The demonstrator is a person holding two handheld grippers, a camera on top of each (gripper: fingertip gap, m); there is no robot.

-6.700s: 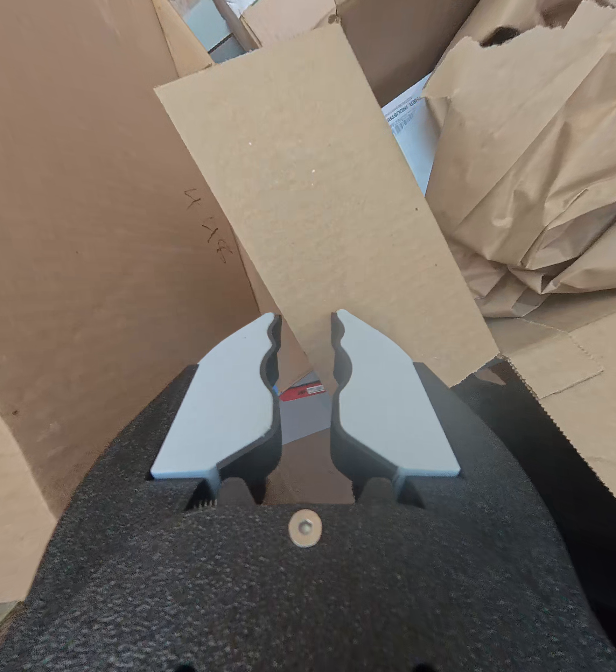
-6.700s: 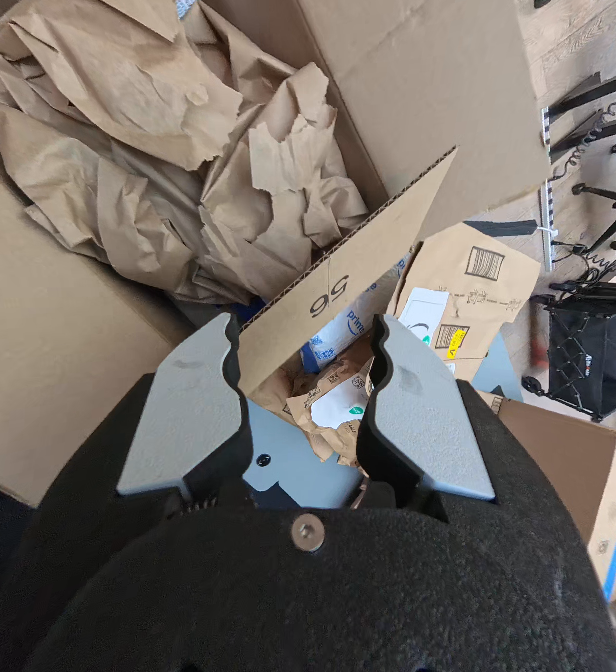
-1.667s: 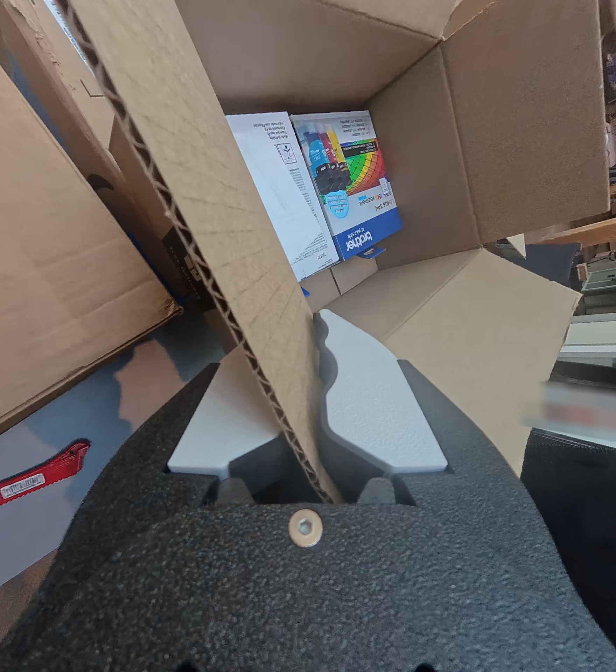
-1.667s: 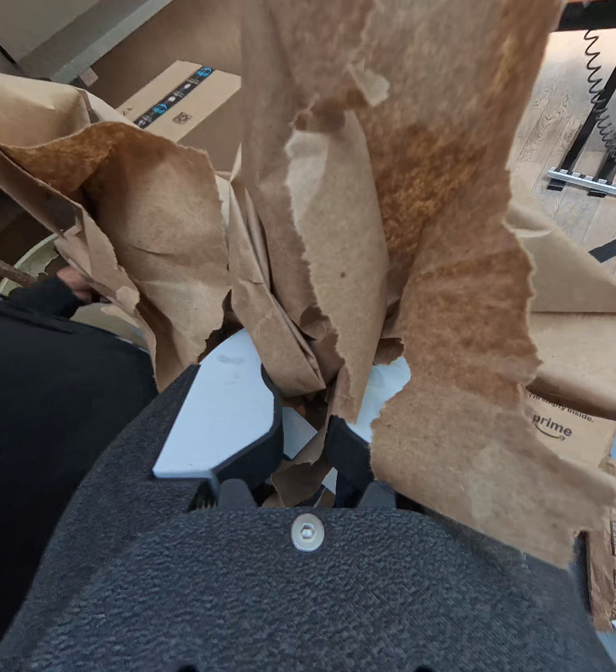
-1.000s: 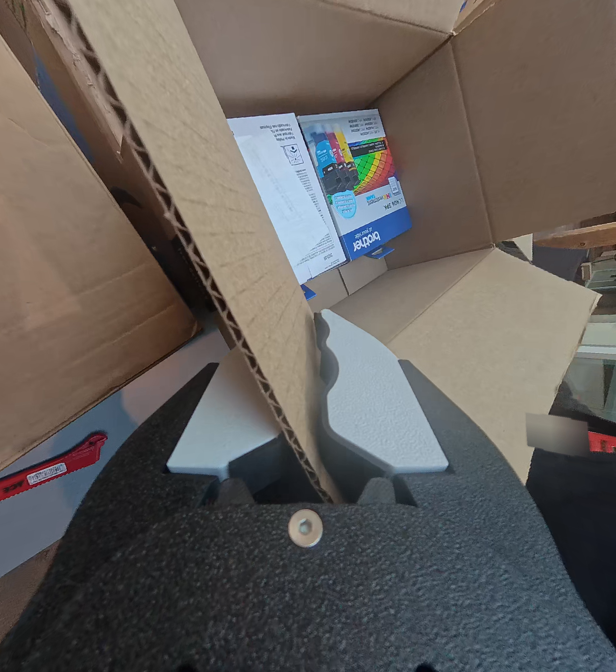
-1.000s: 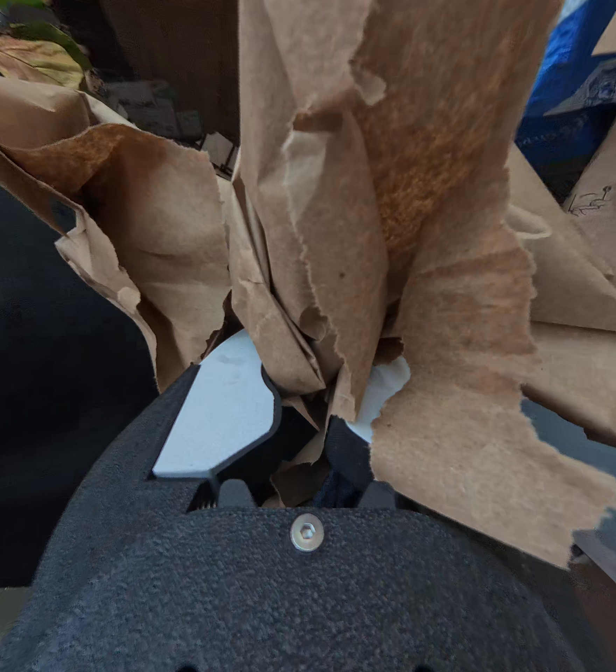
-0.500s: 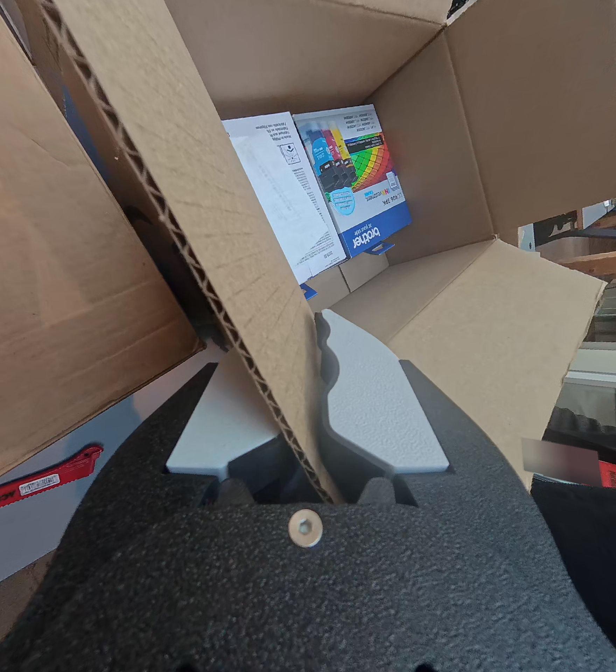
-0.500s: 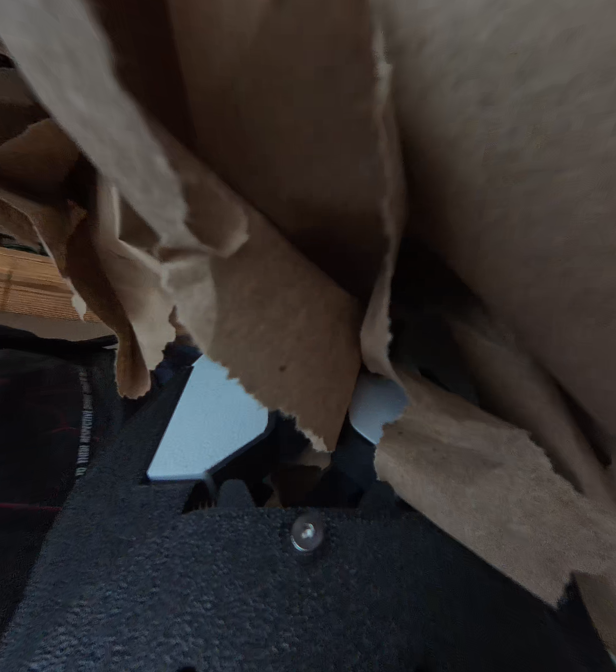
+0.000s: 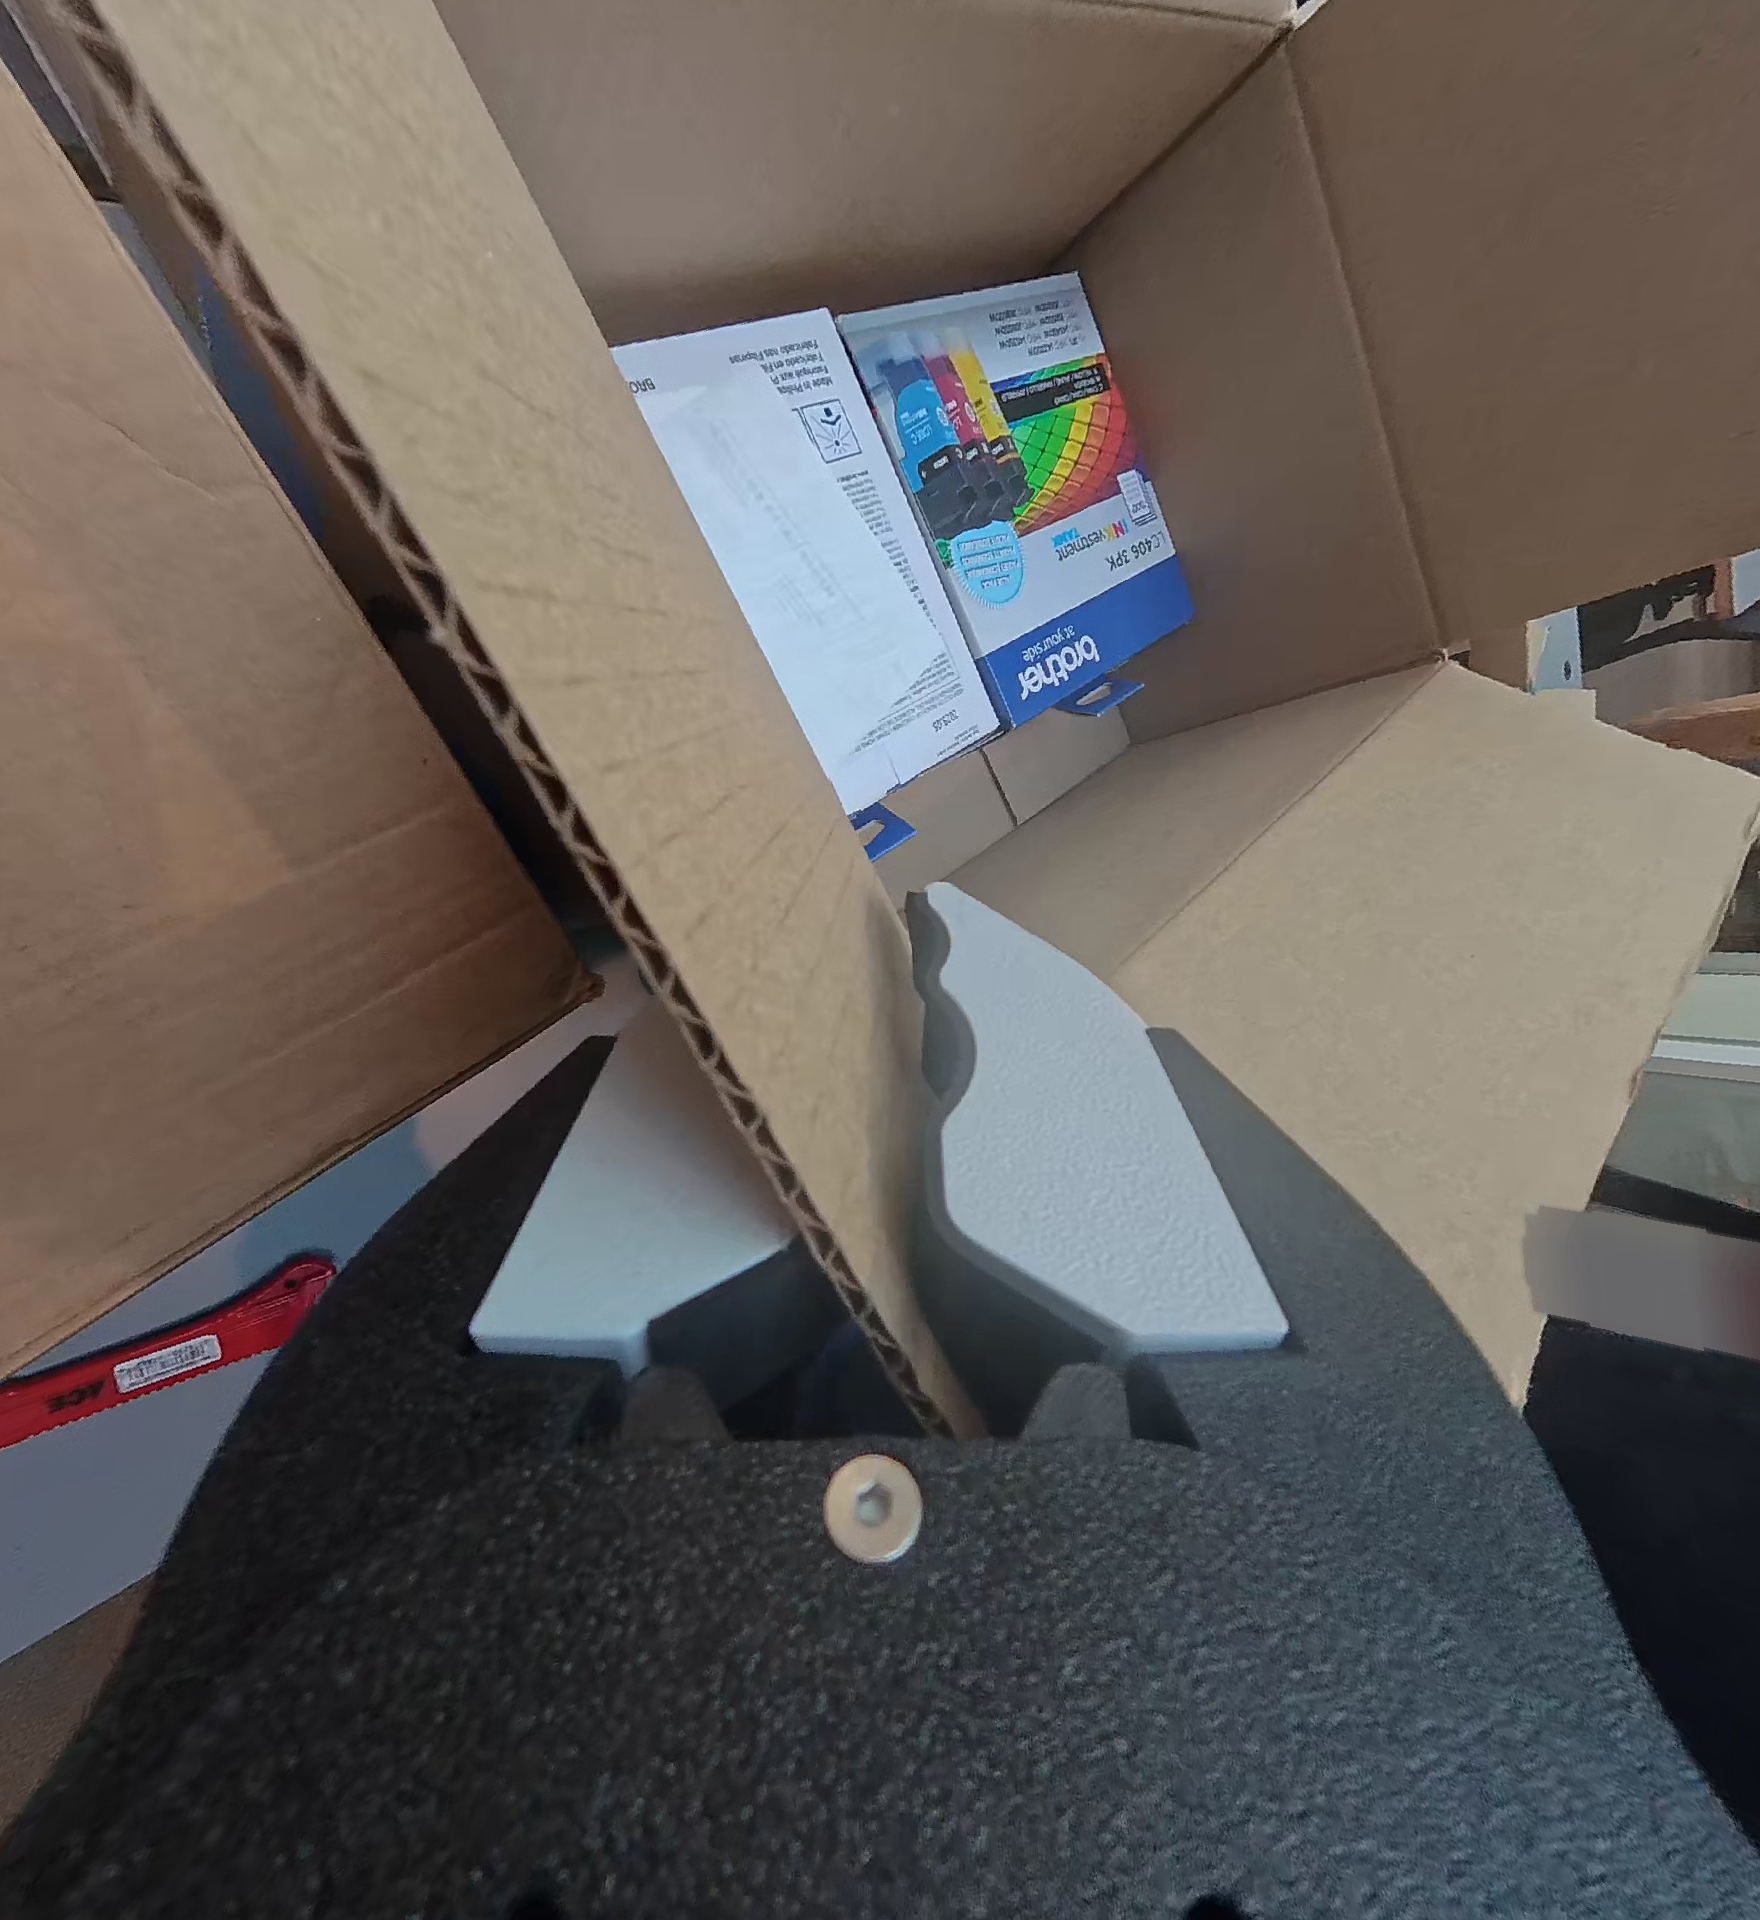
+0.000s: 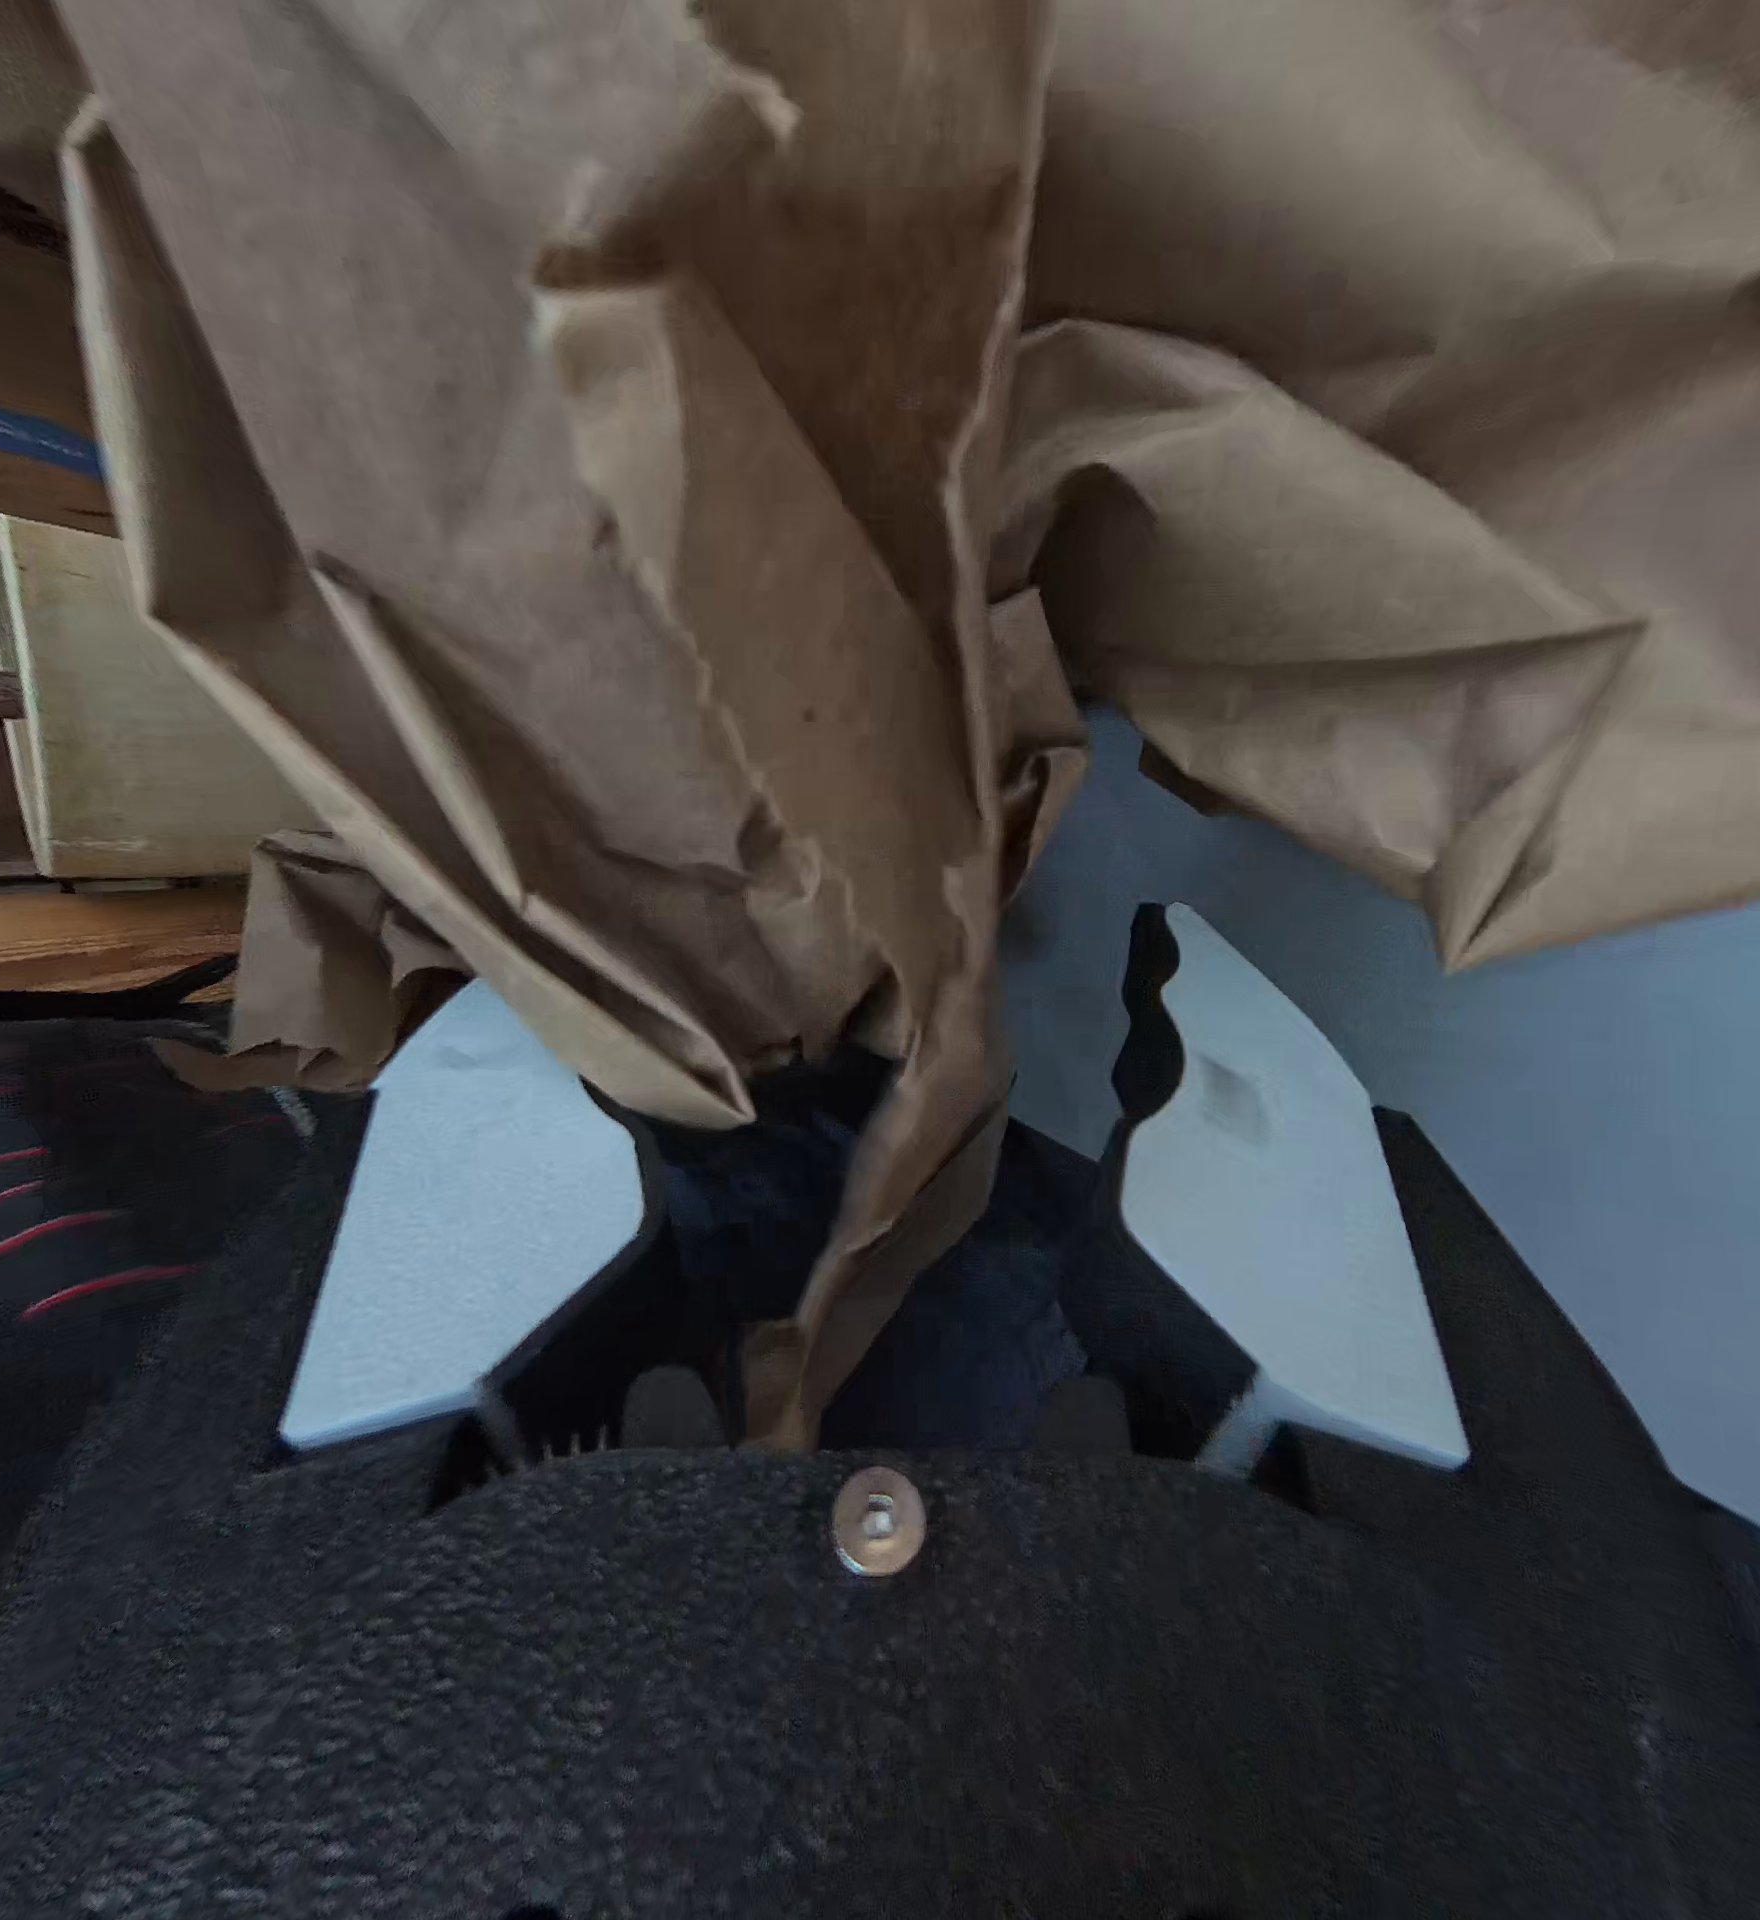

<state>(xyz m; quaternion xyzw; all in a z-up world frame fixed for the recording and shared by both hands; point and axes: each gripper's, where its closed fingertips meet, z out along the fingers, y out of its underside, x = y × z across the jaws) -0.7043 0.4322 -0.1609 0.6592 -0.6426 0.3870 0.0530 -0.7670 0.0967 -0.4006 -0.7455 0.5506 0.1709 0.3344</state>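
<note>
Left tool (image 9: 860, 997) clamps box flap (image 9: 543, 582) — two cartons (image 9: 959, 520) inside. Right tool (image 10: 917, 1029) wide — brown paper (image 10: 751, 571) lies loose between fingers.

The cardboard box (image 9: 1478, 312) is showing plain tan, its flap (image 9: 564, 582) edged with a darker brown zigzag of corrugation. Inside, a white carton (image 9: 814, 540) is lying beside a white and blue carton (image 9: 1032, 488) carrying a rainbow grid. A red tool (image 9: 128, 1371) is lying on grey. The crumpled paper (image 10: 751, 520) is showing dull brown above pale grey fingers (image 10: 1260, 1195) in black housing.
</note>
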